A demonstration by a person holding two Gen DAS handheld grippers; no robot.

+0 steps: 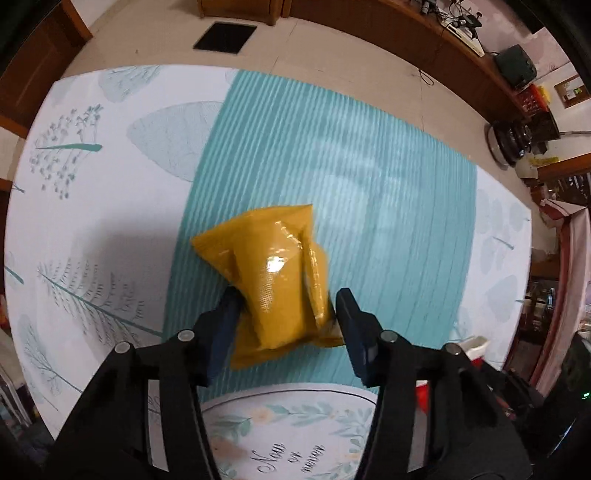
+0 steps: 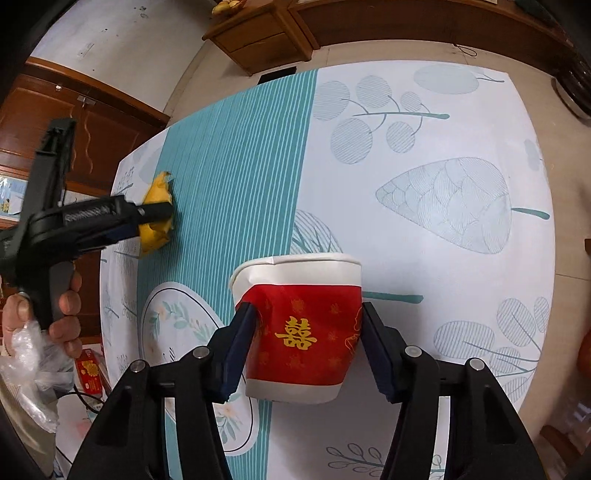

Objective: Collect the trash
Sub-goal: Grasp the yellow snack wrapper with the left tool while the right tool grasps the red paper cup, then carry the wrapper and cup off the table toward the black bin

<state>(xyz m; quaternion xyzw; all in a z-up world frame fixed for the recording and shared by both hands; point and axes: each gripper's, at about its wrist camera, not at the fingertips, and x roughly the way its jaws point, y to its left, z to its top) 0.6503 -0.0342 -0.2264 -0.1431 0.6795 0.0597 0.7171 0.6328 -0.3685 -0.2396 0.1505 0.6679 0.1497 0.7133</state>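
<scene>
A crumpled yellow plastic wrapper (image 1: 280,280) sits between the fingers of my left gripper (image 1: 288,306), which is shut on it just above the teal striped band of the tablecloth (image 1: 332,155). The wrapper (image 2: 157,218) and left gripper (image 2: 155,218) also show at the left of the right wrist view. My right gripper (image 2: 306,321) is shut on a red and white paper cup (image 2: 303,332) with a gold character, its wall dented, held upright above the table (image 2: 424,166).
The table has a white leaf-print cloth with a teal stripe and an oval print near its front edge. A hand holding clear plastic (image 2: 26,354) is at the left. Wooden cabinets (image 2: 266,33) and tiled floor lie beyond the far edge.
</scene>
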